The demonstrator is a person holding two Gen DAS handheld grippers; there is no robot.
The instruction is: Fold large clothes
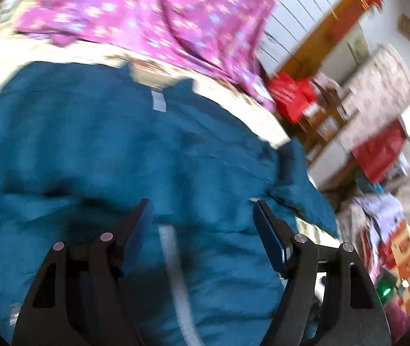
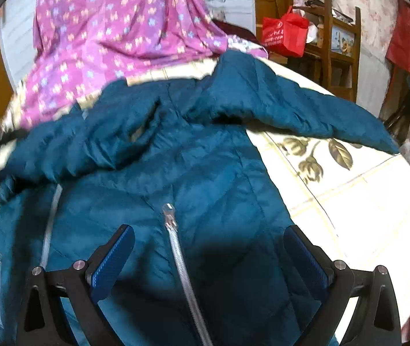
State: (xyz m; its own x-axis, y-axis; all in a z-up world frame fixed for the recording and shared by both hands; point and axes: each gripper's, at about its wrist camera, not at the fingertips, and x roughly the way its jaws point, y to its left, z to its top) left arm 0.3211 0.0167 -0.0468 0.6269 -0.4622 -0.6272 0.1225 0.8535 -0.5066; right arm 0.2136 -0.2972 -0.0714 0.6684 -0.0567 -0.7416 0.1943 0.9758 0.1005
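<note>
Two tools hang over a teal padded jacket that lies spread on a bed. Nearest in the right wrist view, the right tool stands released, its blue pads apart on both sides of the silver zipper, and nothing is clamped between them. The left tool is released too; its blue fingers stand wide above the jacket cloth, and the picture is blurred. One sleeve of the jacket reaches out to the right across the cream bedspread, which carries a print of olive flowers. Beyond the collar lies a pink sheet with small flowers, partly bunched up. Farther back, a red bag sits by a wooden chair.
</note>
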